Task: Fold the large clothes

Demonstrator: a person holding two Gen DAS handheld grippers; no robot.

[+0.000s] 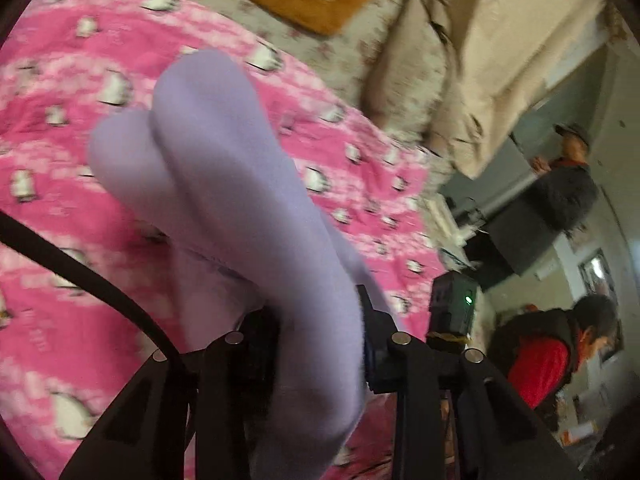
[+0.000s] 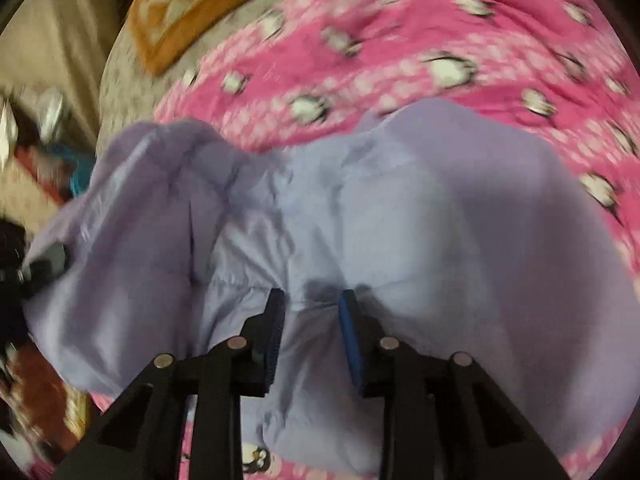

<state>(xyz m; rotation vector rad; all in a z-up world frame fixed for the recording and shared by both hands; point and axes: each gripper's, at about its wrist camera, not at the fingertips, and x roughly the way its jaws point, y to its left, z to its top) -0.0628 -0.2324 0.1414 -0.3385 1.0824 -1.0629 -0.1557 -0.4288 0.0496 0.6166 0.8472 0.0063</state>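
Note:
A lavender padded garment (image 2: 400, 208) lies spread on a pink penguin-print blanket (image 2: 400, 40). My right gripper (image 2: 311, 300) points down at it, and a gathered ridge of the cloth fills the gap between its blue pads (image 2: 352, 336), which press on it. In the left wrist view a long fold of the same garment (image 1: 208, 152) hangs lifted above the blanket (image 1: 60, 100). My left gripper (image 1: 320, 320) is shut on that fold, and the cloth drapes over and hides its fingertips.
An orange checked cushion (image 2: 192, 8) and rumpled beige bedding (image 1: 500, 40) lie at the far side of the bed. A black device with a green light (image 1: 454, 304) stands by the bed edge. Two people (image 1: 548, 352) are in the room at the right. Clutter (image 2: 36, 184) lies left of the bed.

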